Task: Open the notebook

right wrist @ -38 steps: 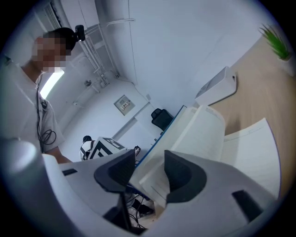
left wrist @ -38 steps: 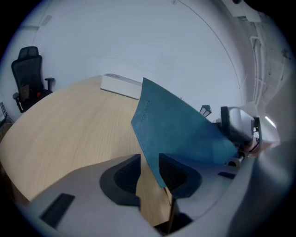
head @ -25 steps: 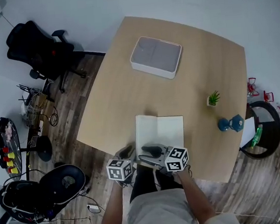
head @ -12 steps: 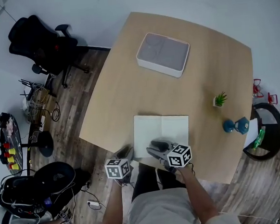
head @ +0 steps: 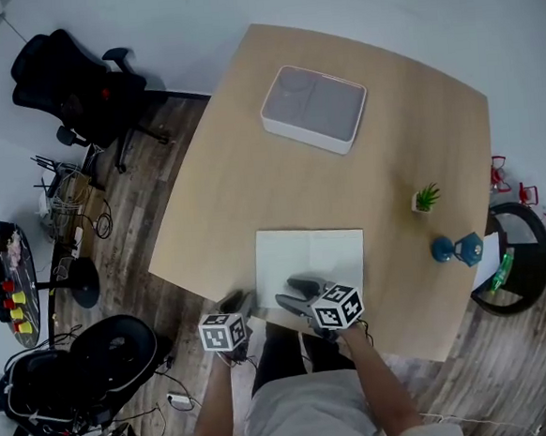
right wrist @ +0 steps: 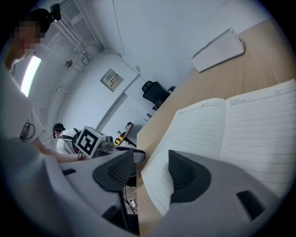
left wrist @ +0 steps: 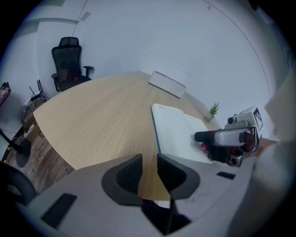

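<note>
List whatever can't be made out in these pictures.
- Notebook cover: all views, face down under its open pages.
- Its header print: right gripper view, too small and blurred to read.
- Its right page: right gripper view, cut off by the picture's edge.
- Blue things near the table edge: head view, too small to identify.
- White box: head view, too small to tell what it is.

Pale wood, matt paper
The table [head: 252, 186] has a smooth, light wood-grain top with a matt finish; the notebook [head: 309, 256] at its front edge shows matt white ruled paper; the floor [head: 126, 261] is darker, streaky wood plank.
</note>
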{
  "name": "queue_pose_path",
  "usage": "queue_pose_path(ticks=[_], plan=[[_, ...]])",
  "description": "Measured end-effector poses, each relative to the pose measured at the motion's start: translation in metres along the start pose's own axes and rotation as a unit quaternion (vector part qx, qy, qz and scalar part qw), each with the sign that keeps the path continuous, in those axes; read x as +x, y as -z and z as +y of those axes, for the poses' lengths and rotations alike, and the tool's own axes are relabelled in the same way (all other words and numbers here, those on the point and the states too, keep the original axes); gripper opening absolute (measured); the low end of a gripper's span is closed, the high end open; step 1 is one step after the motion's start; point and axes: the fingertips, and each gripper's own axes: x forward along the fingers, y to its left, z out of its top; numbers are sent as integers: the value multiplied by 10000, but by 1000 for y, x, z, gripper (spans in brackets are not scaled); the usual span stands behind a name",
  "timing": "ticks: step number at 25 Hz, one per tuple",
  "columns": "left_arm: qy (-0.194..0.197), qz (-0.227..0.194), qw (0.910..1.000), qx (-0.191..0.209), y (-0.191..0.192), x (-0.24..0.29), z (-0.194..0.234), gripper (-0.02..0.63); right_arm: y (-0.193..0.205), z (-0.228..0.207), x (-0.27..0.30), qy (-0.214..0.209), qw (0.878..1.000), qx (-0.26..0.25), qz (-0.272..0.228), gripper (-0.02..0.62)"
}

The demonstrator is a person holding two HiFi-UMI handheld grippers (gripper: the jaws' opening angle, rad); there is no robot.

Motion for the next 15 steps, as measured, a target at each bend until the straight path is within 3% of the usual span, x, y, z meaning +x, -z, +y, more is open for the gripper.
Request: queue_pose_path(ticks=[3,7,10,15], plan=[[17,-77,9999,75,-2,-5,-6,92,-1,-2,1,-10,10000,51,32,222],[319,-271,9989,202,-13,-4,-35,91,-2,-6,0,18,9998,205,37,221],[345,-30,9974,627,-9,8,-53,91,-1,-6,2,65,9997,213,127,229],[-188,279,9844,1728,3,25,-53,81,5,-5,8,175,9991,212,329,257]])
